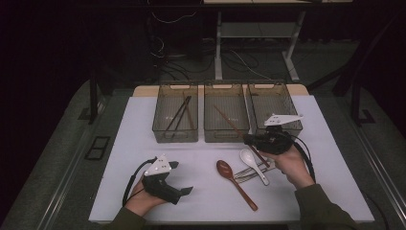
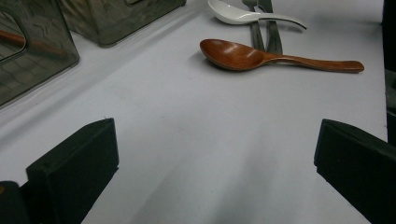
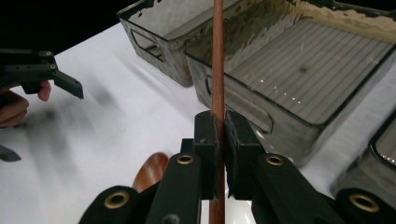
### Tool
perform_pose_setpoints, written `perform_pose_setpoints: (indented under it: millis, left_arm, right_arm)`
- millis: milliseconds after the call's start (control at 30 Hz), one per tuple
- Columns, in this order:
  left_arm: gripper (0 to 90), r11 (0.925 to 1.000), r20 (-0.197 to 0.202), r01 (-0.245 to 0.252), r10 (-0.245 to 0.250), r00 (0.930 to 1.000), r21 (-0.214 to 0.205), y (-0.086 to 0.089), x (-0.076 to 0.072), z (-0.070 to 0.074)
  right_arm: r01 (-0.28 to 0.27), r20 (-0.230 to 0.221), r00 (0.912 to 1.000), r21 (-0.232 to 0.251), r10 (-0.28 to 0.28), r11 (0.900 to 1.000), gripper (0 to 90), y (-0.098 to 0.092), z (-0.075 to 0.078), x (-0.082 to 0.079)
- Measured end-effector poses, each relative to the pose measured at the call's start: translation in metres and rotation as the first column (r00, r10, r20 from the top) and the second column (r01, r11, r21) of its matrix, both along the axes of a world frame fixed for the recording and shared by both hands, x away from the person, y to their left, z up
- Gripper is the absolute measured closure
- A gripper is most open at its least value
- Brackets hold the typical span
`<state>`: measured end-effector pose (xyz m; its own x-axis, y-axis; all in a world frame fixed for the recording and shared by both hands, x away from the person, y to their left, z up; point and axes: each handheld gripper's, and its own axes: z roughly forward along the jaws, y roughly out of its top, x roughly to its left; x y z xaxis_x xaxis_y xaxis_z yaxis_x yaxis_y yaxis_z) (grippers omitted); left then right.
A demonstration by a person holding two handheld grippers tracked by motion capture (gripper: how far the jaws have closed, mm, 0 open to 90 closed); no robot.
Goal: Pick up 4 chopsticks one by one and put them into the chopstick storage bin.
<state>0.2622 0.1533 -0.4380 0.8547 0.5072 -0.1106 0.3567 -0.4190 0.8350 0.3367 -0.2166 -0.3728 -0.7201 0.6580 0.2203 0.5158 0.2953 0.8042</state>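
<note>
A: So the right hand-held gripper [image 3: 218,135] is clamped tight on a brown chopstick [image 3: 217,60], jaws pinched on both sides of it. In the high view the stick slants up and left from the jaws over the near wall of the middle bin [image 1: 227,135], its far end inside that bin.

B: Yep, and the left hand-held gripper [image 1: 179,178] sits low at the near left of the desk [image 1: 134,158], jaws spread wide with nothing between them, just bare white desk.

A: Between the two, a wooden spoon [image 1: 235,183] lies on the desk, a white soup spoon [image 1: 253,164] just right of it, resting across some metal cutlery [image 1: 249,172].

B: Left bin [image 1: 175,135] has a few dark chopsticks leaning inside. Right bin [image 1: 287,96] sits behind the right hand, can't tell what's in it.
</note>
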Motion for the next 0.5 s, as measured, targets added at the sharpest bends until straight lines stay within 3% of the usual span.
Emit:
perform_pose_setpoints:
  millis: [500]
  left_arm:
    - [0.0,1.0,0.001,0.003,-0.003,1.0,0.0,-0.001,0.0,0.0]
  right_arm:
    - [-0.016,0.037,0.9992,-0.003,0.017,0.9999,83.4,0.025,0.006,0.015]
